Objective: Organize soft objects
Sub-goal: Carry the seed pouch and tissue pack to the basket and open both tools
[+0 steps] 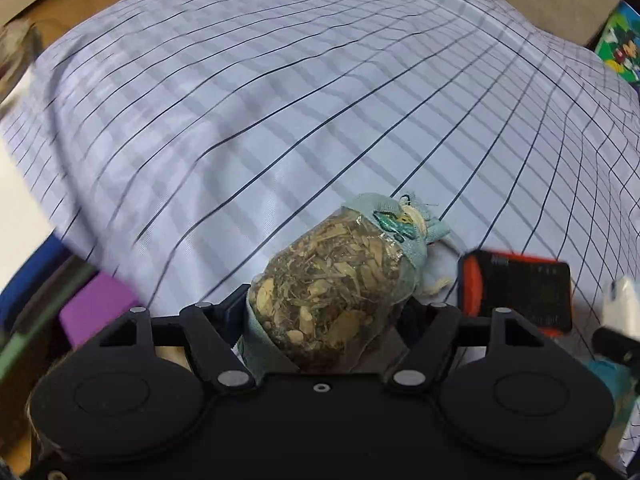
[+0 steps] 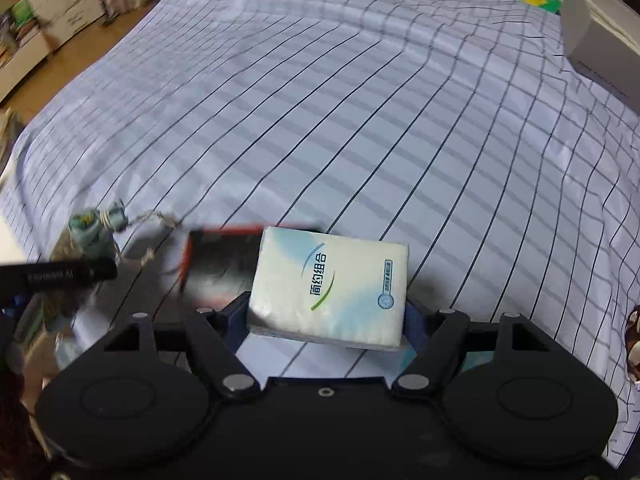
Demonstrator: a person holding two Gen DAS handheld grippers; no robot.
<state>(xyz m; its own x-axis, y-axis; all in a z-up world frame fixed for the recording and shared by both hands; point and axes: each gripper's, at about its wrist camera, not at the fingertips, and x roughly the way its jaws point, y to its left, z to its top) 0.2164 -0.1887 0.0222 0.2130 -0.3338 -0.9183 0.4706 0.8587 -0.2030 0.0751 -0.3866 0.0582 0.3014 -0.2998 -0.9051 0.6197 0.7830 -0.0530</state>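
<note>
A: Over the left side of the striped blue-and-white bedsheet (image 1: 280,100), the left gripper (image 1: 328,308) is clamped on a clear sachet of dried herbs tied with teal cloth (image 1: 340,280), lifted off the sheet.

B: And rightwards, the right gripper (image 2: 326,312) squeezes a white soft tissue pack (image 2: 332,288), also aloft. Both picked up; neither appears placed yet, and a black-and-orange flat case (image 2: 220,268) lies on the sheet between them.

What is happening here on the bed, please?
A person is tidying soft things with two handheld grippers over a checked bedsheet. The left gripper is shut on a herb sachet tied with light blue cloth. The right gripper is shut on a tissue pack. Both are held above the sheet. A black and orange case lies between them.
</note>
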